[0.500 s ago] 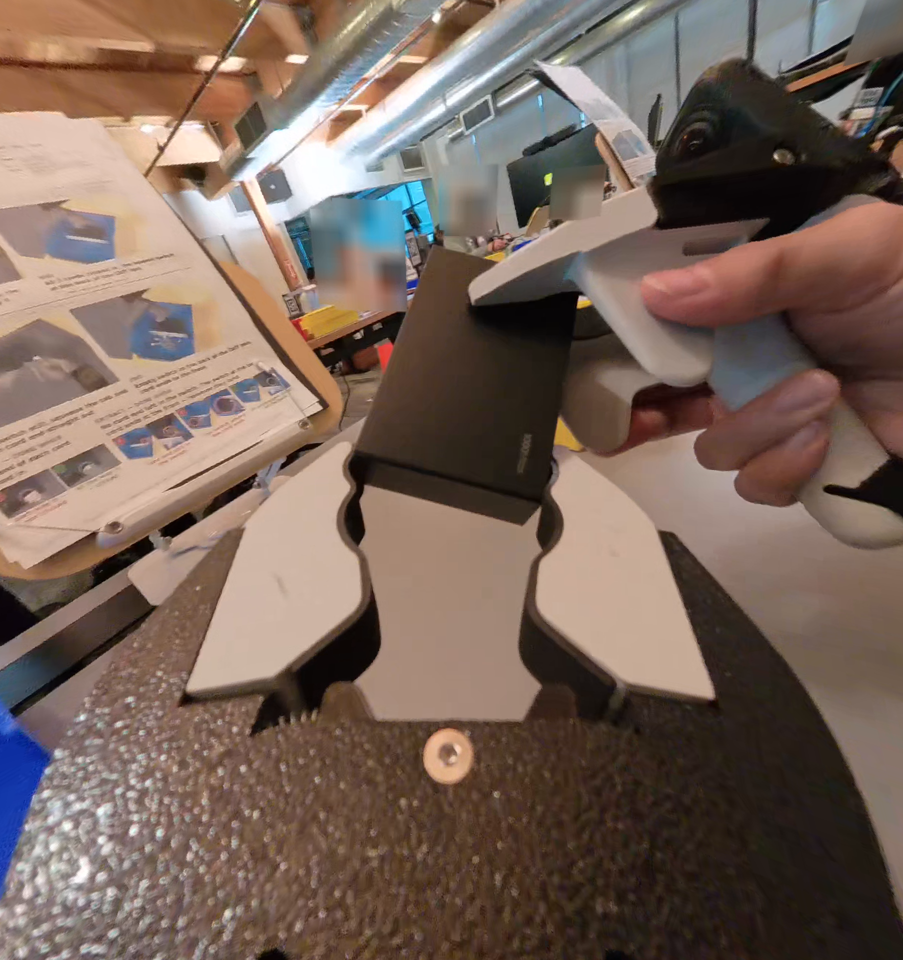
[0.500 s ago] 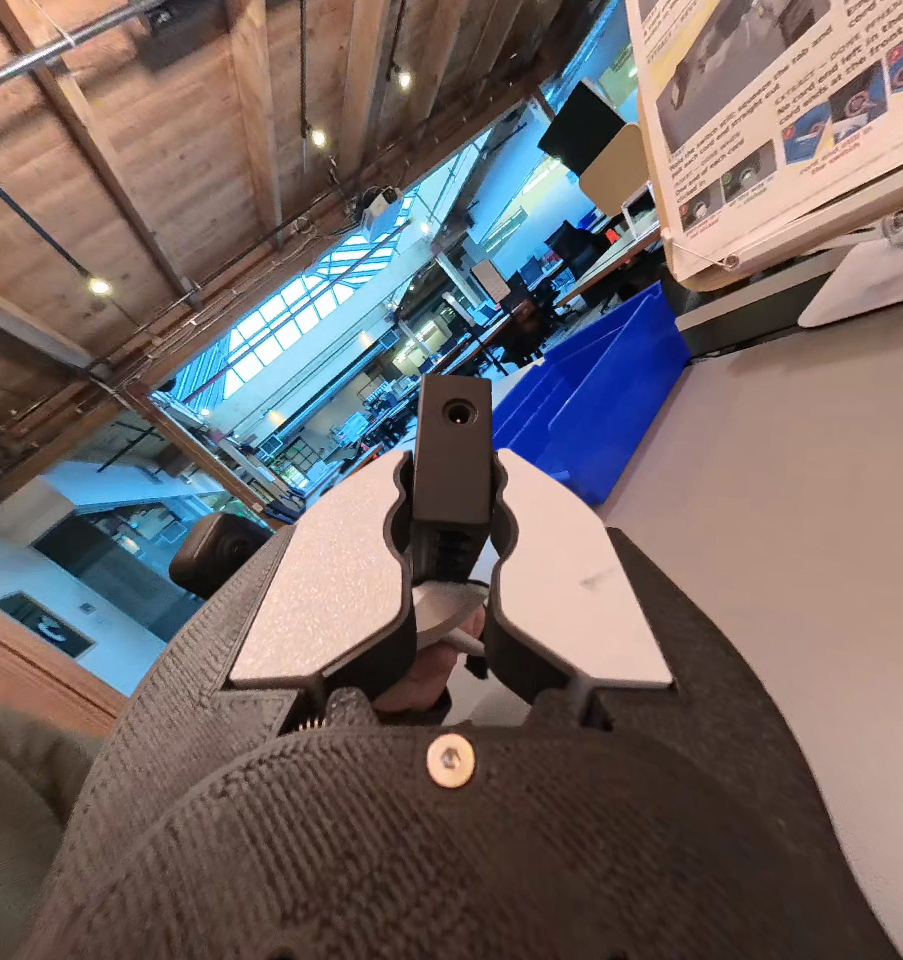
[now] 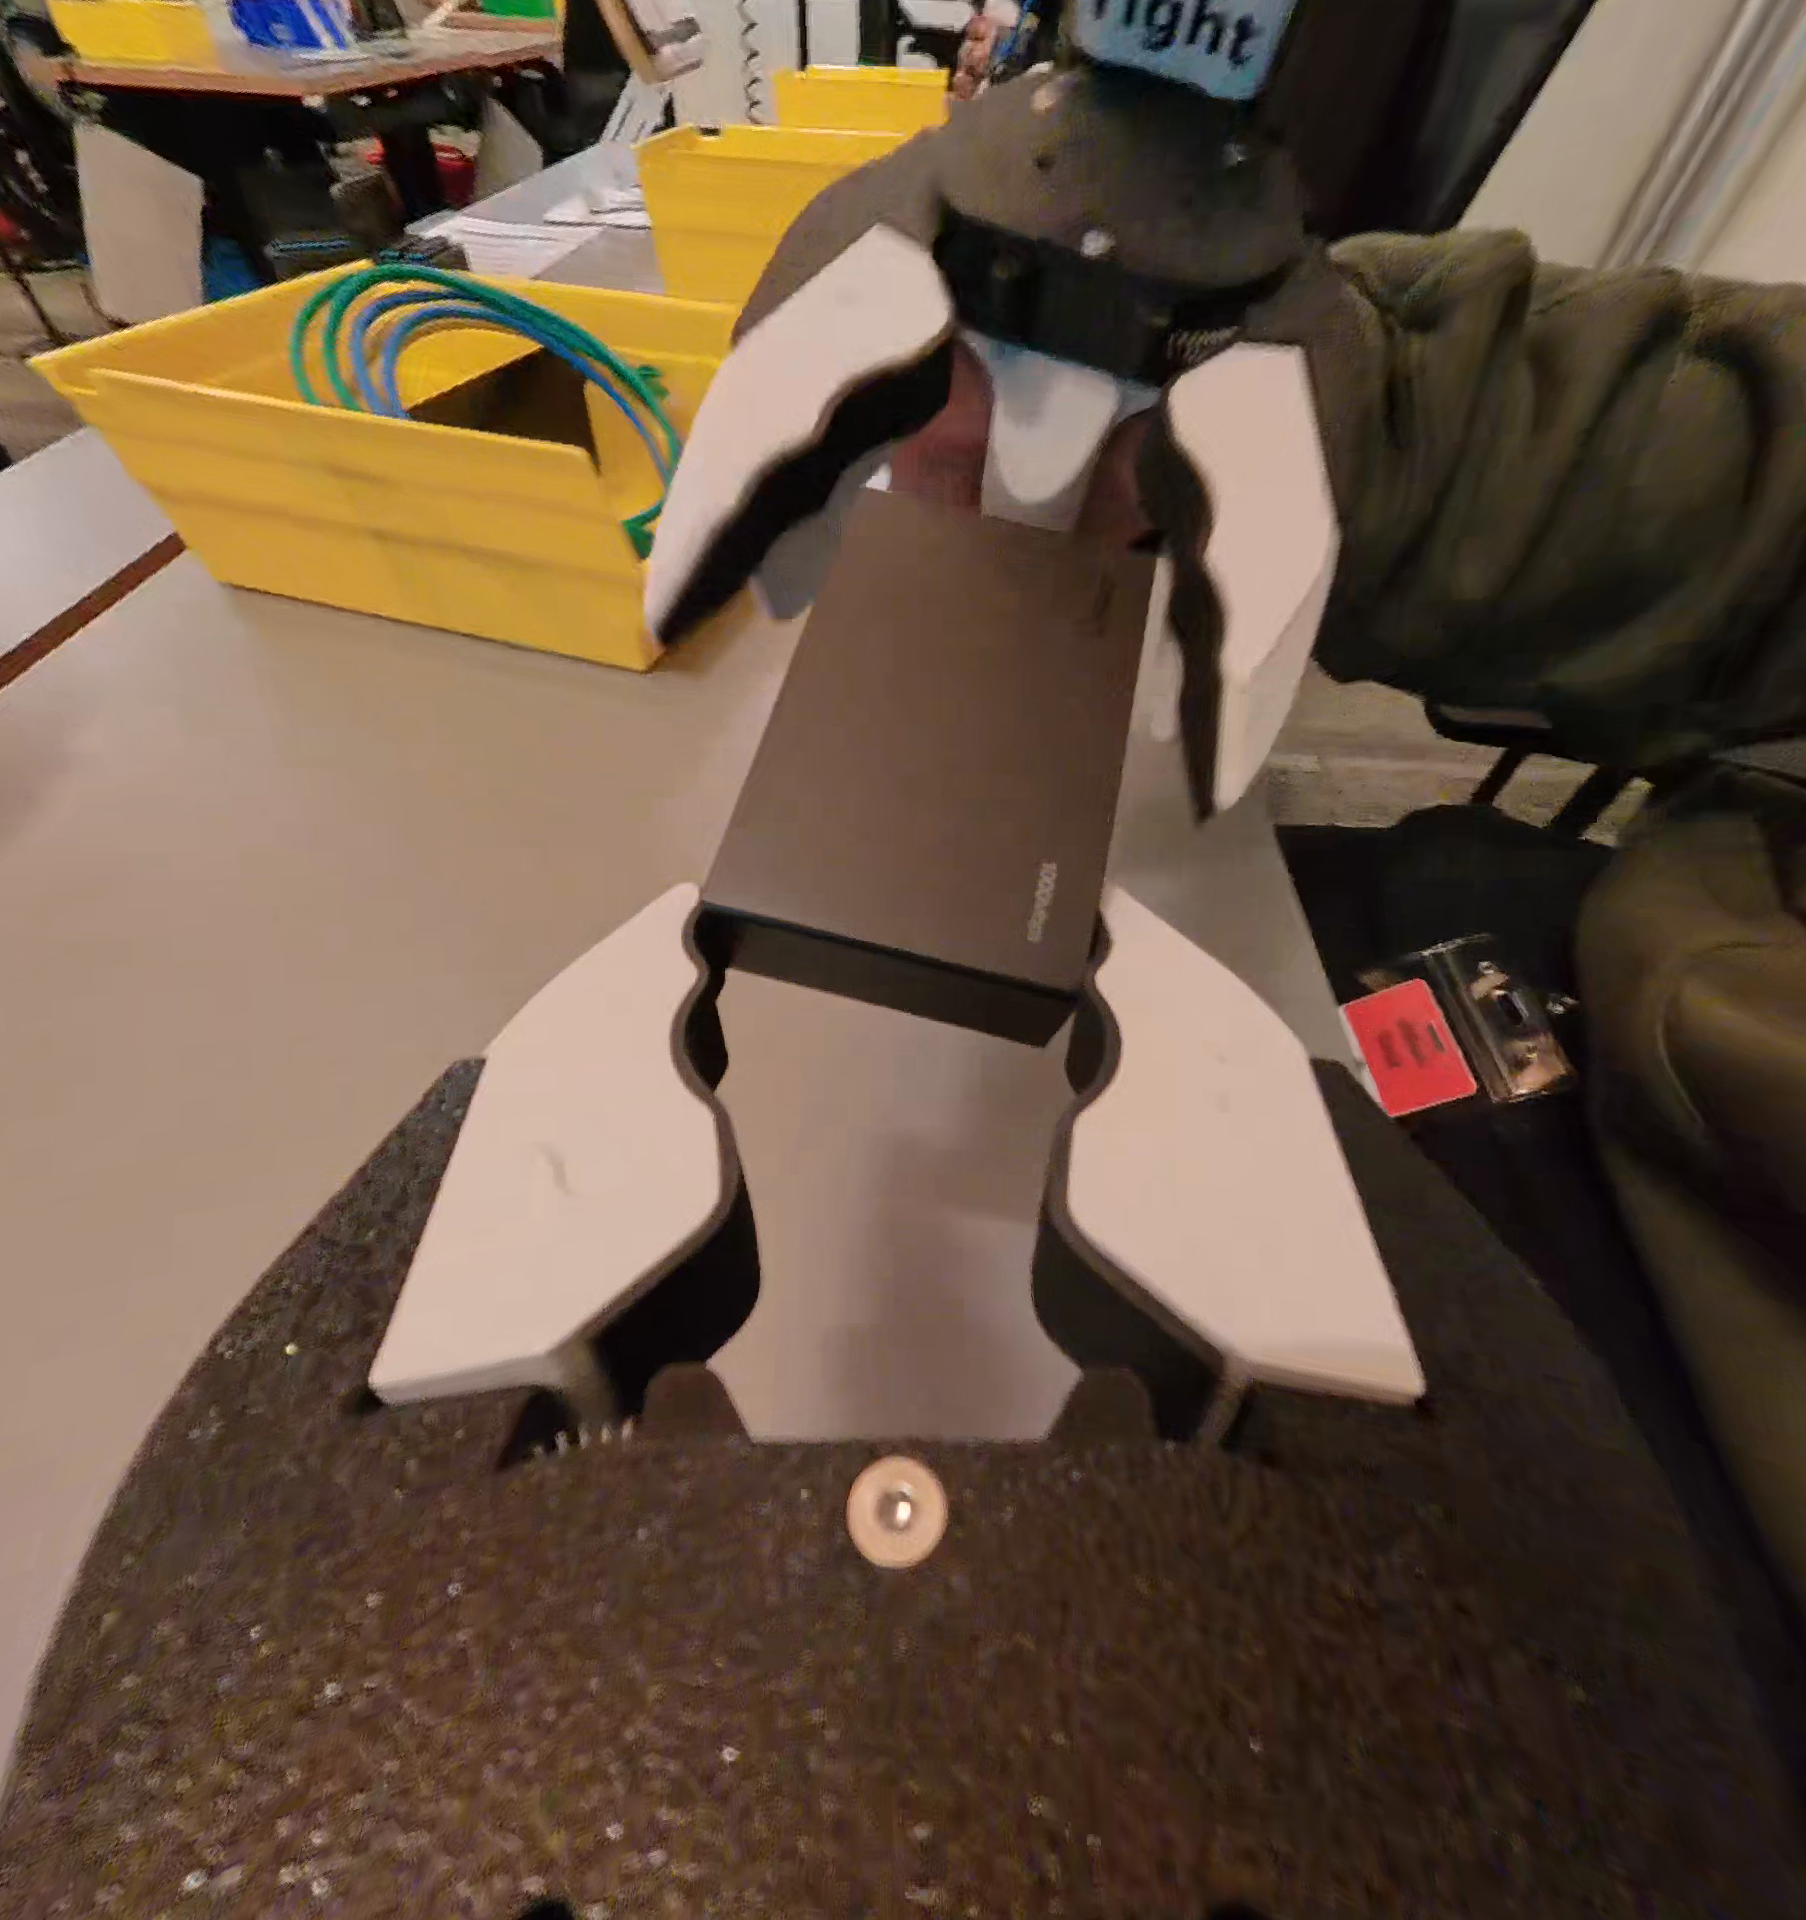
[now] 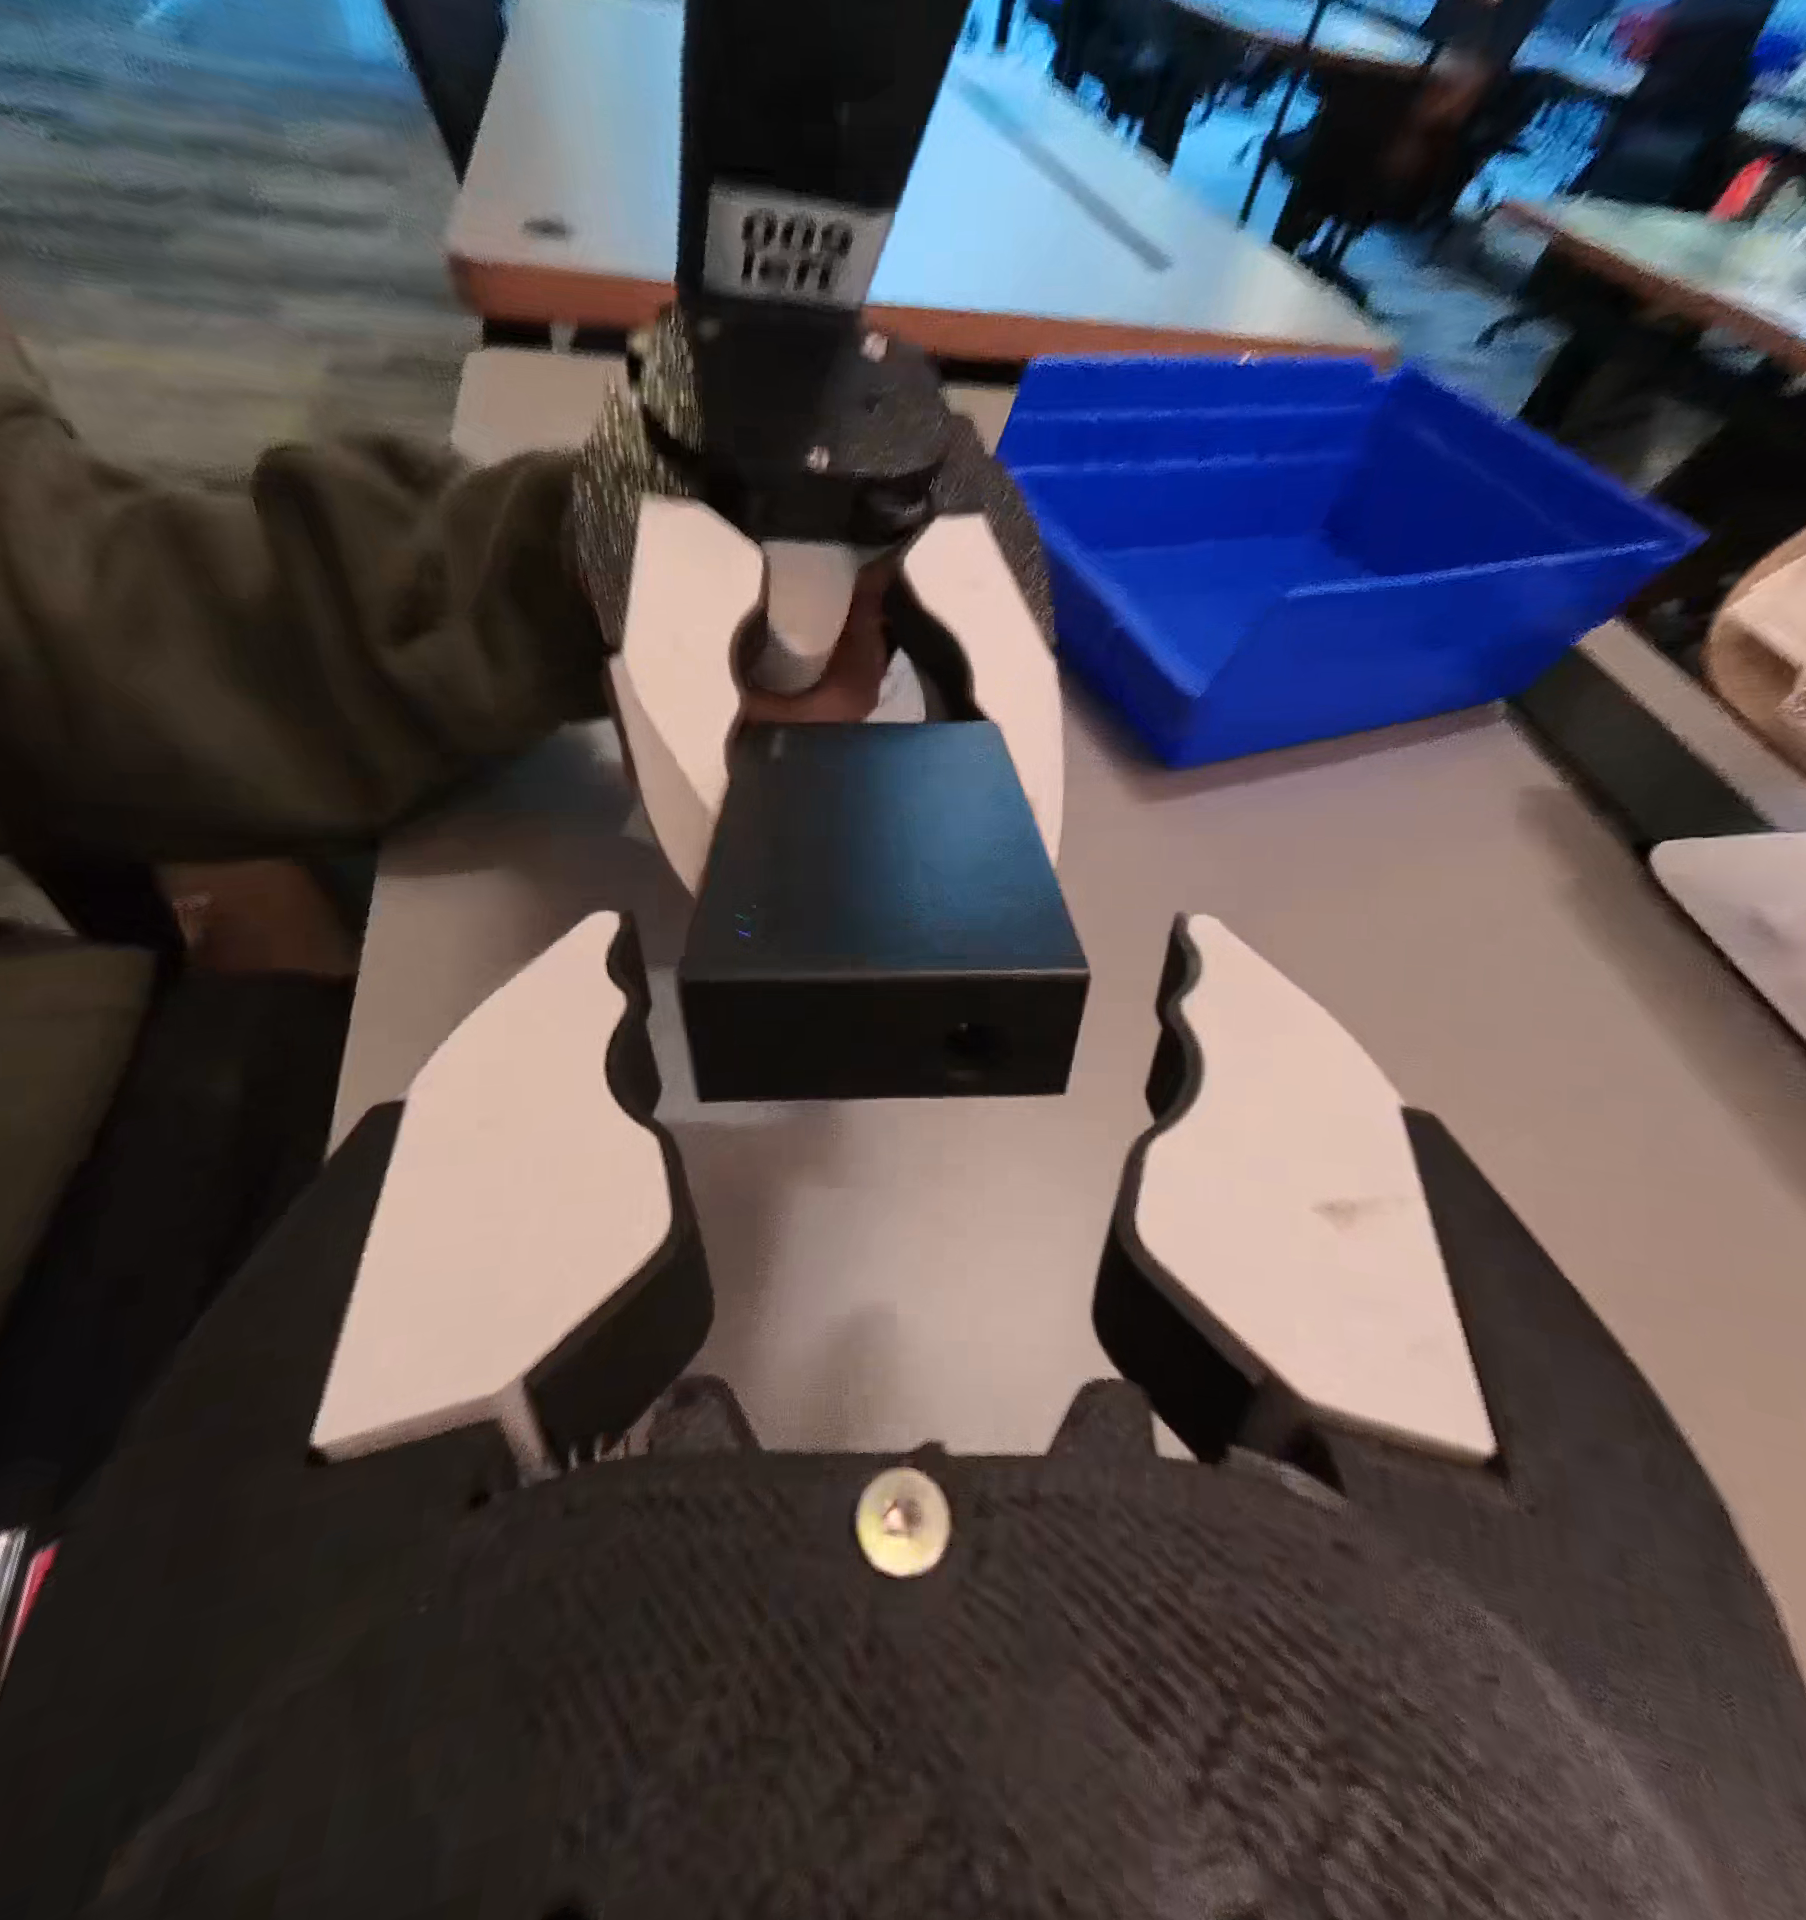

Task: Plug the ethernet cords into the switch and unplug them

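My left gripper [image 3: 894, 925] is shut on one end of the black ethernet switch [image 3: 909, 810] and holds it low over the grey table [image 3: 307, 883]; I cannot tell whether it touches. My right gripper [image 4: 899, 935] faces it, jaws wide open around the switch's other end [image 4: 878, 1029] without touching it. It also shows in the left wrist view [image 3: 946, 696], held by a person's sleeved hand. Green and blue ethernet cords [image 3: 483, 332] lie coiled in a yellow bin [image 3: 359, 520] at the far left.
A blue bin [image 4: 1346, 582] stands beyond the switch in the right wrist view. A second yellow bin [image 3: 753, 177] sits behind the first. A white flat base [image 4: 1772, 935] lies at the right. A red card [image 3: 1408, 1044] lies past the table edge.
Both grippers have swung down from pointing at the ceiling to the table. My right gripper, earlier shut on the switch's end, has opened and let go. My left gripper still holds it.
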{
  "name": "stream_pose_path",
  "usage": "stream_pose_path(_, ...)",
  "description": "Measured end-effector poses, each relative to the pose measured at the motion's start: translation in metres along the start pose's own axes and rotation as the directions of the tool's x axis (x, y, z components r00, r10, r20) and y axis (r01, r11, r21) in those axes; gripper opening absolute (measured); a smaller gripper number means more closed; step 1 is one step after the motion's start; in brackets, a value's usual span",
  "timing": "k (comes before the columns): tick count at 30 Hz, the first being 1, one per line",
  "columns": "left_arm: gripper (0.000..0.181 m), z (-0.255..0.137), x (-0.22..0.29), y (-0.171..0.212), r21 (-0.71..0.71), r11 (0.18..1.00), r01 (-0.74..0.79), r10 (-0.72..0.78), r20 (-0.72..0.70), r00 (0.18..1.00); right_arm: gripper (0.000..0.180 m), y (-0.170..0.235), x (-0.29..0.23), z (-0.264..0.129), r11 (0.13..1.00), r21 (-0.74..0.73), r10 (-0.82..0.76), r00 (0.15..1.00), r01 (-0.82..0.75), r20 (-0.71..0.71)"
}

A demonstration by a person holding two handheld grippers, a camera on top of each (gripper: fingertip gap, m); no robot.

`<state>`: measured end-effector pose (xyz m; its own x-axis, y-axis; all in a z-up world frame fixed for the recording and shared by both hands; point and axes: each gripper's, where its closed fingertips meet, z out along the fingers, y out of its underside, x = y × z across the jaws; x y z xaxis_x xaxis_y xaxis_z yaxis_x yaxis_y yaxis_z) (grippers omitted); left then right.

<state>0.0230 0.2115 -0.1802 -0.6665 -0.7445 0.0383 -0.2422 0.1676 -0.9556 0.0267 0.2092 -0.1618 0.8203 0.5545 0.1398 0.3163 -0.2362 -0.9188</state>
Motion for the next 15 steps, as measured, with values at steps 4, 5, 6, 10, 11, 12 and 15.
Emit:
stream_pose_path(4,0.064,0.002,0.004,0.004,-0.022,1.0,0.003,-0.003,-0.026,1.0,0.074,0.002,-0.007,0.008,0.998,-0.002,-0.068,0.998,0.068,0.005)
stream_pose_path(5,0.064,0.002,0.004,0.006,-0.033,0.999,-0.001,0.0,-0.024,1.0,0.074,0.004,-0.008,0.01,0.998,-0.015,-0.067,0.998,0.067,0.006)
stream_pose_path(6,0.064,0.002,0.002,0.009,-0.045,0.999,-0.002,0.001,-0.016,1.0,0.074,0.009,-0.006,0.012,0.998,-0.046,-0.051,0.999,0.051,0.005)
stream_pose_path(10,0.072,0.002,-0.015,0.004,0.012,1.0,0.001,-0.002,0.093,0.996,0.073,0.012,0.009,0.006,0.997,-0.063,-0.052,0.997,0.048,-0.064)
stream_pose_path(11,0.076,-0.001,-0.023,0.0,0.051,0.999,0.016,-0.023,0.142,0.99,0.073,0.012,0.022,-0.002,0.997,-0.069,-0.044,0.992,0.036,-0.114)
stream_pose_path(12,0.08,-0.006,-0.03,-0.005,0.098,0.994,0.042,-0.058,0.171,0.984,0.073,0.01,0.039,-0.014,0.998,-0.062,-0.026,0.985,0.015,-0.169)
stream_pose_path(15,0.082,-0.016,-0.041,-0.014,0.241,0.961,0.133,-0.174,0.158,0.972,0.073,0.002,0.107,-0.069,0.998,-0.037,0.037,0.924,-0.055,-0.38)
